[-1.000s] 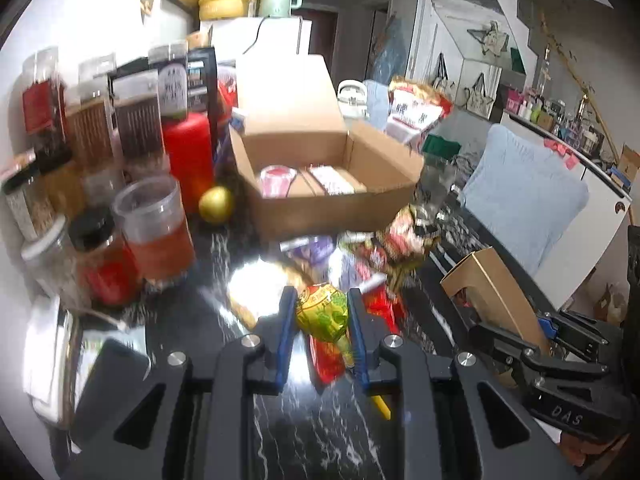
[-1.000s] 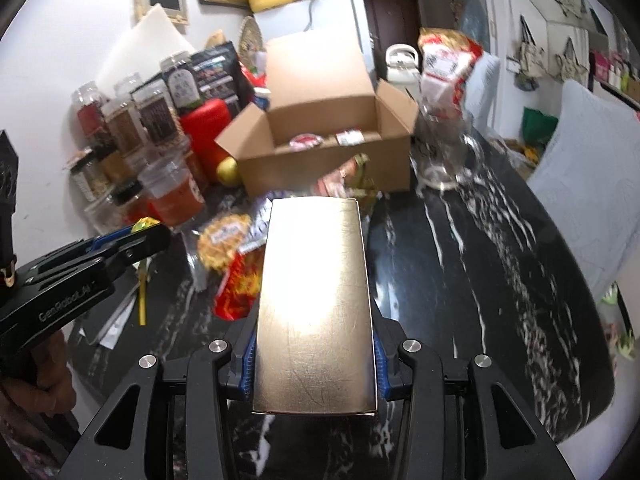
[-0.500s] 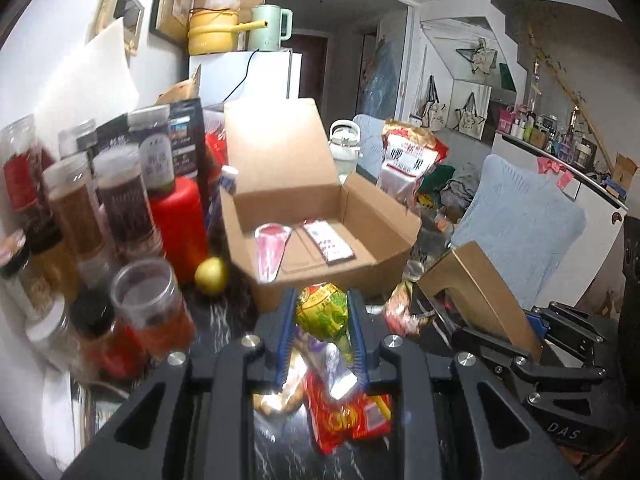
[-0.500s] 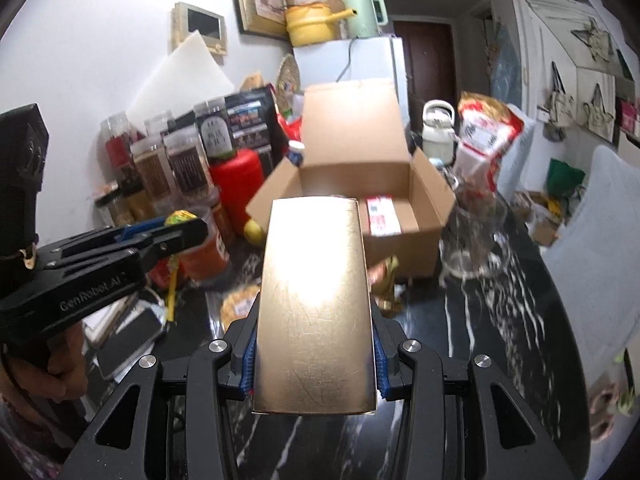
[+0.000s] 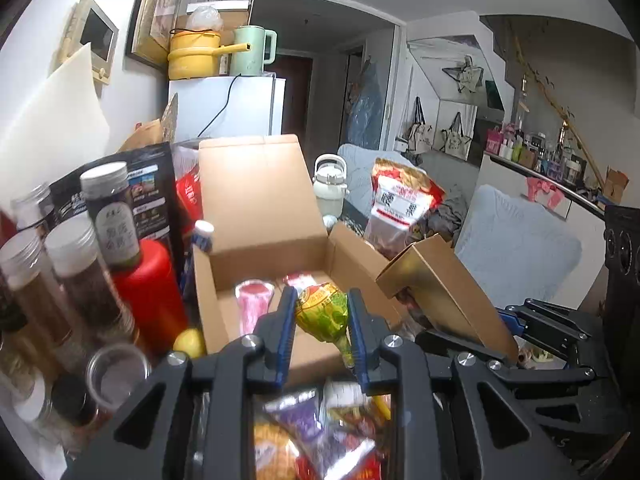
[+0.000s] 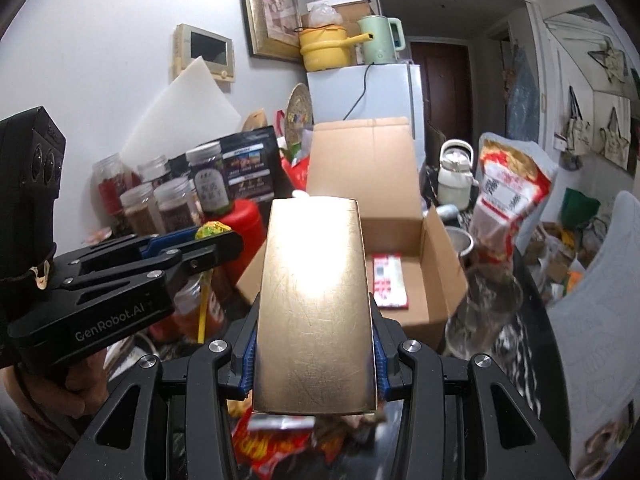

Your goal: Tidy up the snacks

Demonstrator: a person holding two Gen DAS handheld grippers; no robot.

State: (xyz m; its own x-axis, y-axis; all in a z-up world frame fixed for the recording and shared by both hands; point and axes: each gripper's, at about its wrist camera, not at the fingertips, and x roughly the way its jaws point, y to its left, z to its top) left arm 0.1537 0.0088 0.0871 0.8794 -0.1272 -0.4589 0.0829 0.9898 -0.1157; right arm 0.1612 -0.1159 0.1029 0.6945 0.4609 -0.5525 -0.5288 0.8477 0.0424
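"GenRobot.AI" lettering on left gripper (image 6: 218, 236), clamped on green-yellow snack packet (image 5: 322, 312) over the open cardboard box (image 5: 256, 248). Right gripper (image 6: 314, 352) pinches gold box (image 6: 316, 300) beside it.

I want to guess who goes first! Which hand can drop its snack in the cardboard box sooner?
Probably the left. Its hand-held gripper holds the green-wrapped snack right at the cardboard box opening, while the right hand-held gripper's gold box sits further back.
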